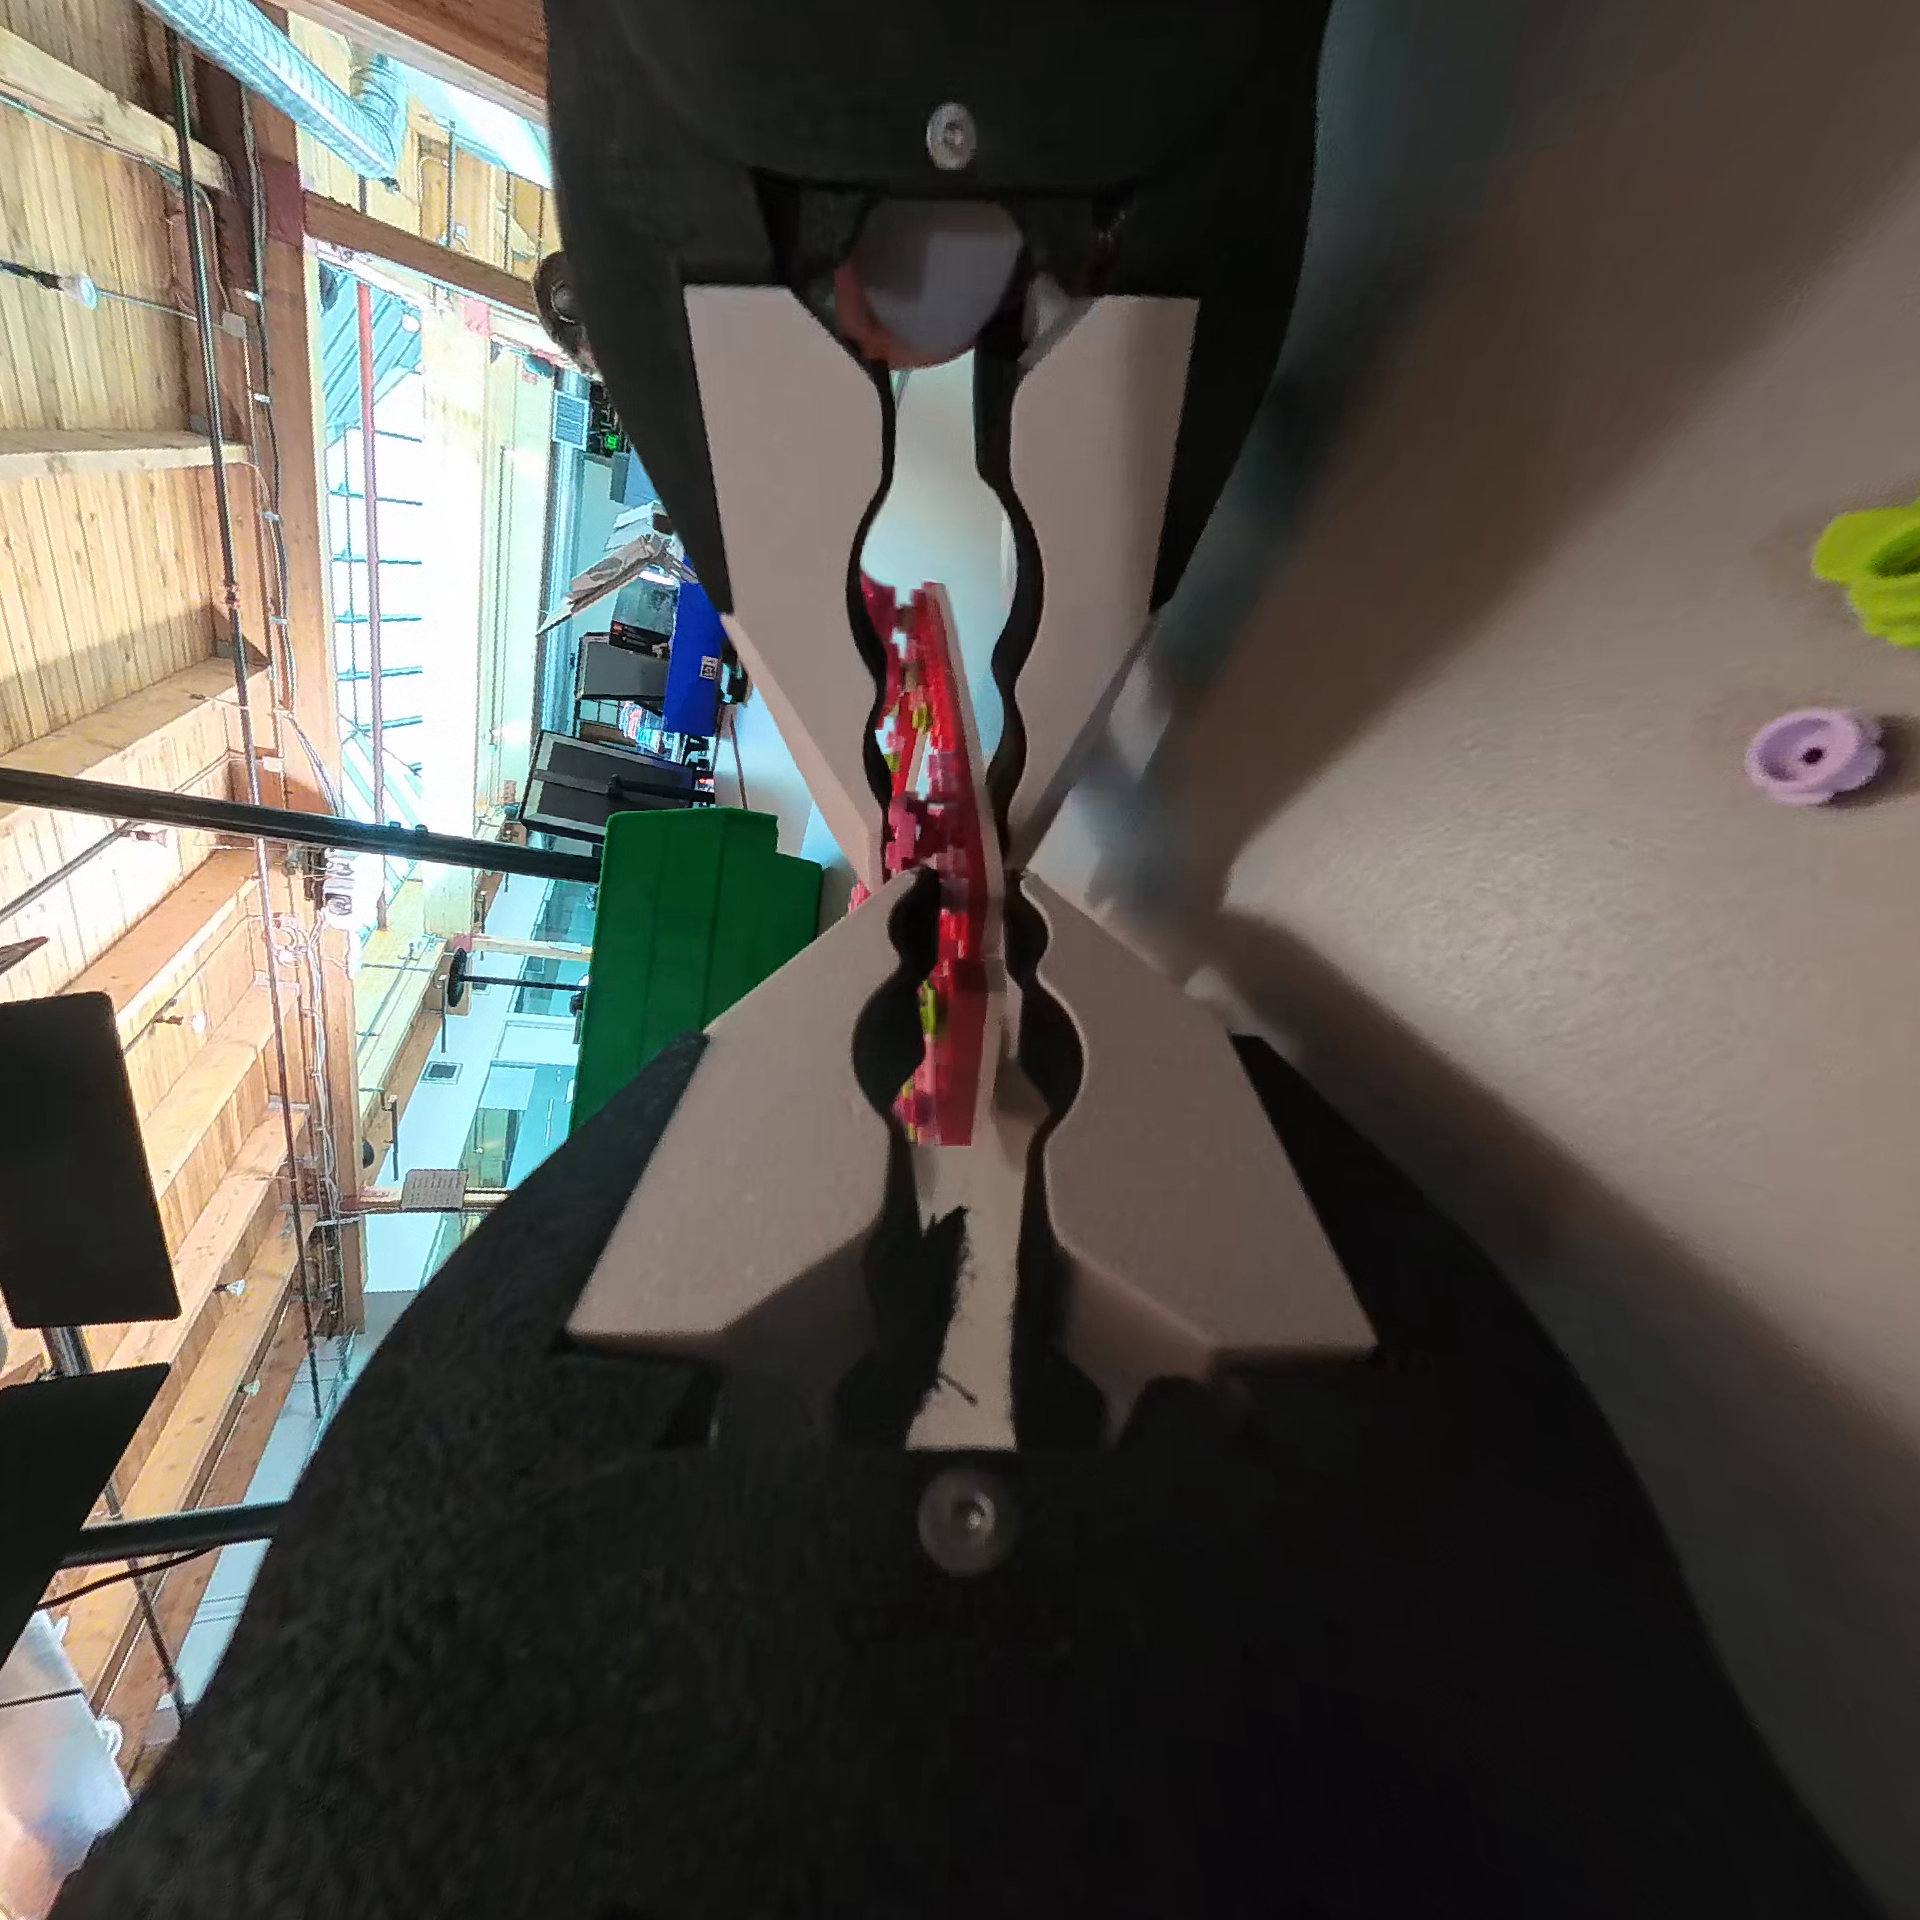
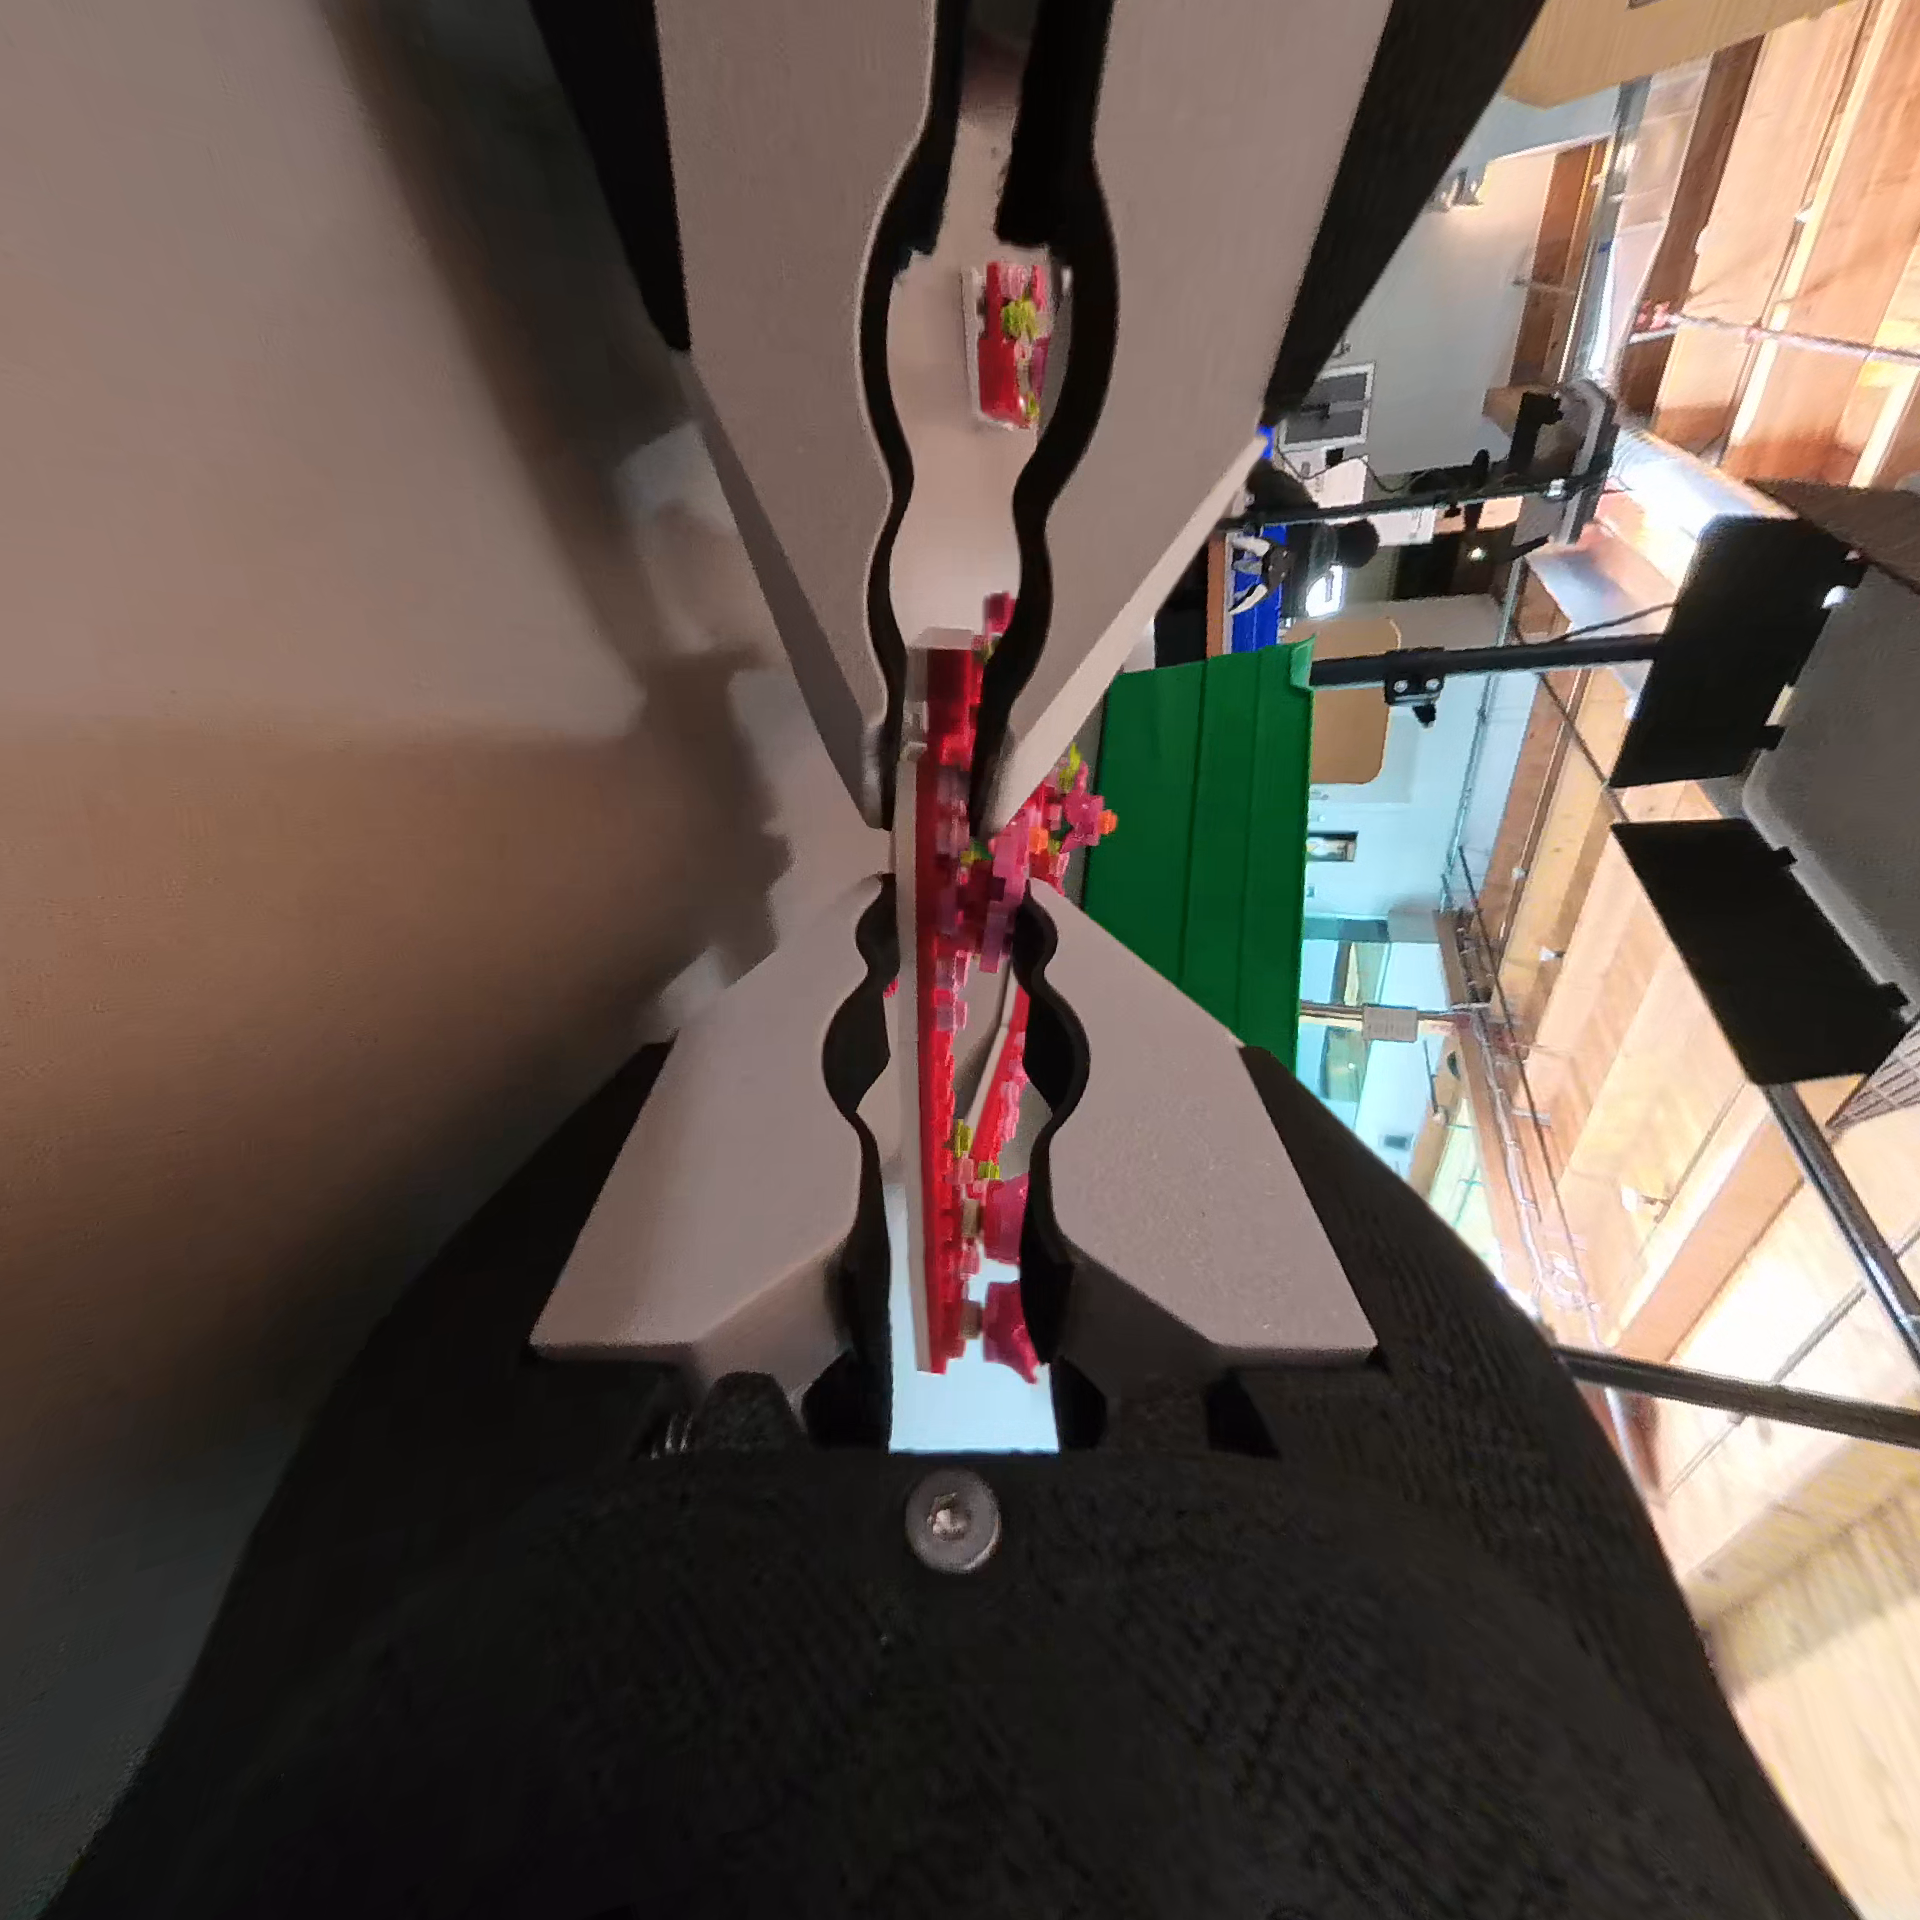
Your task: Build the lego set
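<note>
Both views are turned sideways, so each gripper's fingers come in from the top and bottom. My left gripper (image 1: 948, 878) has its white fingertips closed together. A red lego plate (image 1: 951, 997) with pink and lime flower pieces on a white base stands edge-on in the wavy slot between them. My right gripper (image 2: 951, 862) is closed the same way around a red lego plate (image 2: 940, 1091) with pink flowers, also edge-on. A small red piece (image 2: 1008, 343) shows through the upper finger's slot. I cannot tell whether both grippers hold one plate.
A beige table (image 1: 1558, 1039) carries a loose purple flower piece (image 1: 1813, 755) and a lime green piece (image 1: 1870, 582). A green bin (image 2: 1195, 831) stands behind the plate and also shows in the left wrist view (image 1: 696, 935). Blurred white pieces (image 2: 675, 499) lie on the table. Black stand poles cross behind.
</note>
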Tool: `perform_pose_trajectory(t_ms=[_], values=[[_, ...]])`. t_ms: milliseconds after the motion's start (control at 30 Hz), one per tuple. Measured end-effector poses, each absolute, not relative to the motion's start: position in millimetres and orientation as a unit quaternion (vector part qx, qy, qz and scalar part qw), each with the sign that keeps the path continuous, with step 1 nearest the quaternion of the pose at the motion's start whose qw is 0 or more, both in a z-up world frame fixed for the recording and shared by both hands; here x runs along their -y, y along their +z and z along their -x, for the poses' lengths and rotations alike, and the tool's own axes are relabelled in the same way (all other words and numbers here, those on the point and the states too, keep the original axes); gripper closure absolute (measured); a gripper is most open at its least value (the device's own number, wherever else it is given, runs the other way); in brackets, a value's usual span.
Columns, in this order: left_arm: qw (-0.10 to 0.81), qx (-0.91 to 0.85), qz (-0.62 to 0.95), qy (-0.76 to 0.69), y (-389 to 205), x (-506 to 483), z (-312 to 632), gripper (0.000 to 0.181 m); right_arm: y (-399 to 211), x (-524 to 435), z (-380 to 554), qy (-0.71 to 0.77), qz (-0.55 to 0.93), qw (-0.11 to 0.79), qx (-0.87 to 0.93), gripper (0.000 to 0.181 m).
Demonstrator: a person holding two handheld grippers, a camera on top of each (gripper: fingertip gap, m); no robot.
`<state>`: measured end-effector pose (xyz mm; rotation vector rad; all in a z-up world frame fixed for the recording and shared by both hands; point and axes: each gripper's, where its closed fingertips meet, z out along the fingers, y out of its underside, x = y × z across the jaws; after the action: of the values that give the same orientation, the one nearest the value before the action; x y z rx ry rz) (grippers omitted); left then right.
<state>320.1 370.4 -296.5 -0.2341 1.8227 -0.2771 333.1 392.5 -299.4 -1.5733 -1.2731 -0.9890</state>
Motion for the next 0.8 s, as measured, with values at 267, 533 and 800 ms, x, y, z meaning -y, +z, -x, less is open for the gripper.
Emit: perform_pose_trajectory(t_ms=[267,533,800], values=[[0.598,-0.787,0.093,-0.12,-298,-368,-319,0.172,-300,-390,-331,-0.337,0.641,0.455,0.518,0.162],[0.598,-0.788,0.082,-0.122,-299,-367,-319,0.171,-304,-388,-331,-0.292,0.669,0.463,0.502,0.161],[0.614,-0.785,0.037,-0.071,-300,-366,-317,0.173,-308,-385,-330,-0.261,0.691,0.463,0.49,0.158]])
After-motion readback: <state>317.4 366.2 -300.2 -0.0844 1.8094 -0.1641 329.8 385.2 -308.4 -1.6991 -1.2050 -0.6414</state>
